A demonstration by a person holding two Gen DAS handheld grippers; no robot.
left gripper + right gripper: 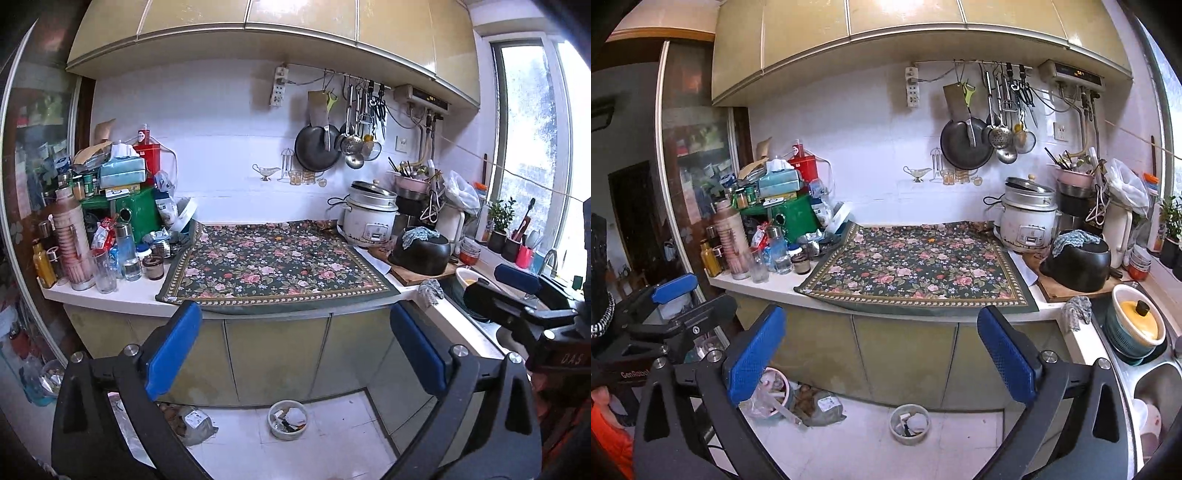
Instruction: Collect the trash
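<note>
A small round bin (287,420) with scraps in it stands on the white floor tiles below the counter; it also shows in the right wrist view (909,423). A floral cloth (275,263) covers the counter; it shows in the right wrist view too (918,266), with a tiny orange scrap (931,239) near its back. My left gripper (295,354) is open and empty, held in front of the cabinet doors. My right gripper (882,354) is open and empty at the same height. Each gripper shows at the edge of the other's view.
Bottles, jars and boxes (107,221) crowd the counter's left end. A rice cooker (369,218), black pot (421,251) and sink with a bowl (1136,325) sit to the right. A grey bag (194,424) and a pink bin (772,391) lie on the floor at left.
</note>
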